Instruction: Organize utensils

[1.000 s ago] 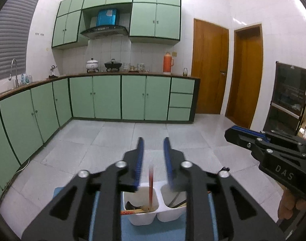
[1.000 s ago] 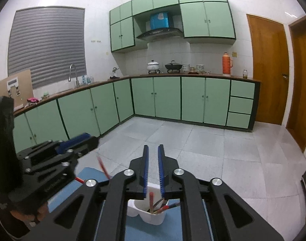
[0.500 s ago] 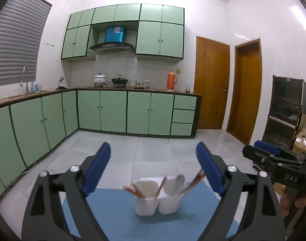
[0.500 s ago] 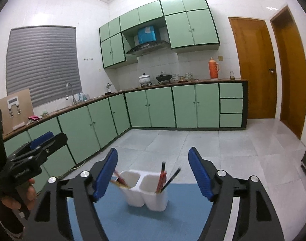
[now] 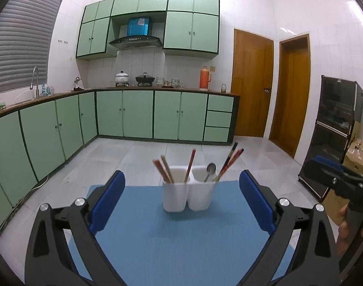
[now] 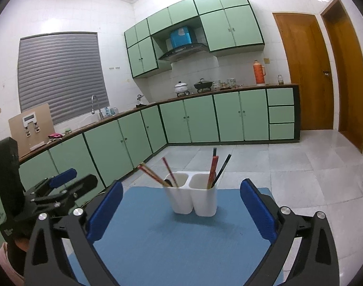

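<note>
Left gripper [image 5: 182,201] and right gripper [image 6: 181,205], low in frame: jaws spread wide, released, touching nothing; white two-cup holder [image 5: 189,196] with chopsticks [image 5: 166,171] stood centred beyond them.

You have a matt, finely woven blue mat [image 5: 181,238] under a smooth white plastic holder [image 5: 188,195] with 2 cups. The spoon [image 5: 210,170] looks like shiny metal. The floor tiles [image 6: 300,166] are glossy, the doors [image 5: 251,88] varnished wood.

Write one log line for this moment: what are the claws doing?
left claw: open, empty | right claw: open, empty | white holder: upright on blue mat | chopsticks, spoon: inside holder
</note>
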`<state>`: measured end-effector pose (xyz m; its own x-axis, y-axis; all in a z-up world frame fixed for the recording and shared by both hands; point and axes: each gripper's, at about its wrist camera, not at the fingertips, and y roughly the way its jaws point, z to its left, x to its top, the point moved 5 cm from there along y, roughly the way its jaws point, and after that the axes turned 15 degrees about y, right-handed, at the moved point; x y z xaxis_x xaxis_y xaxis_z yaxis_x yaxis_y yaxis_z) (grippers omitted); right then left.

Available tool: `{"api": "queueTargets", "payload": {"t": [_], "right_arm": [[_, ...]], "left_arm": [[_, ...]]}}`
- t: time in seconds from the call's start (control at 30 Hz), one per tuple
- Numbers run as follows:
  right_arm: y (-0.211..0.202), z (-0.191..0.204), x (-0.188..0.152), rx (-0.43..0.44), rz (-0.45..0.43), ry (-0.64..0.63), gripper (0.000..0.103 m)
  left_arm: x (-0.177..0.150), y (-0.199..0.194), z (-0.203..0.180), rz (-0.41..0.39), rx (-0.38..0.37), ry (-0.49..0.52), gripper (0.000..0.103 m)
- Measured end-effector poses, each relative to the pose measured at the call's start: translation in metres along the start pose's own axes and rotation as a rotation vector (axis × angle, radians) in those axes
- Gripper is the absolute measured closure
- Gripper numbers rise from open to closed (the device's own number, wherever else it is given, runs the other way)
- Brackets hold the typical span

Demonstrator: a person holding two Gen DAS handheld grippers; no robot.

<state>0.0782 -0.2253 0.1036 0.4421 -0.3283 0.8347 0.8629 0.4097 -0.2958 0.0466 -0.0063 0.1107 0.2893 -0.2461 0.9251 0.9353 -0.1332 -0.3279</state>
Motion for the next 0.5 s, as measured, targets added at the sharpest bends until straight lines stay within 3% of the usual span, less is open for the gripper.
{"api": "queueTargets", "payload": {"t": [0.5], "right_arm": [[-0.023,0.016,-0.039,-0.025,0.047,-0.051,0.006]], "left_arm": [[-0.014,-0.043,-0.021,0.009,-0.032,0.037,0.009]]}}
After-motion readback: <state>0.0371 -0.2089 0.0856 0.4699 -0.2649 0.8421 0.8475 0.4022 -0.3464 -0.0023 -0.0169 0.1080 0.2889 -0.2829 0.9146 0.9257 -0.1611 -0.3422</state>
